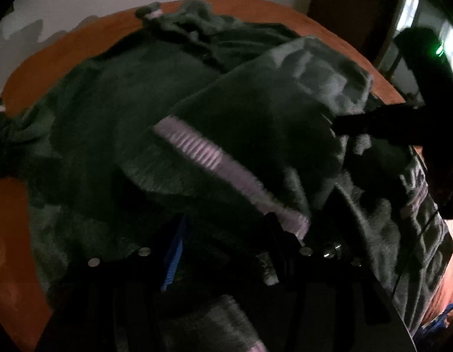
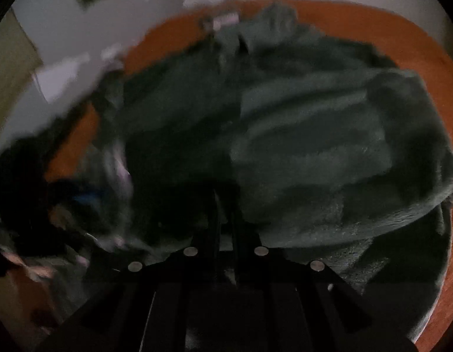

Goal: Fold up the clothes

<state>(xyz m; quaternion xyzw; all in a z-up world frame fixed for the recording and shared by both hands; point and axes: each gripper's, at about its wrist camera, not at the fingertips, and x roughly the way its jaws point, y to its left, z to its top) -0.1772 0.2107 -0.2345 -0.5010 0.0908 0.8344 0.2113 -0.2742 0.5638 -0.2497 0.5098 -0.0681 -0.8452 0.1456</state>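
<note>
Nearest the left wrist camera, the left gripper (image 1: 226,252) stands with its jaws apart, a blue pad on one finger at seven o'clock of the frame and a pale ribbed hem (image 1: 226,173) of the green garment (image 1: 115,123) running between them toward the other finger; whether the pads press on the cloth cannot be told in the dim light. In the right wrist view, the right gripper (image 2: 225,205) has its two black fingers pressed together at six o'clock, and they appear to pinch a fold of the same garment, though the dark hides the exact contact. The garment lies across the middle of a round orange-brown table (image 1: 249,10), bunched toward twelve o'clock and with one flap (image 1: 285,88) turned over onto the body at about two o'clock. The fold looks begun but far from finished: one flap is over, yet the cloth is still rumpled, the edges are not lined up, and further folds and smoothing seem left. The fabric looks thick, soft and fleecy, dark green with a lighter nap where light catches it; the hem is a pale lilac ribbed knit, the table smooth and hard.
</note>
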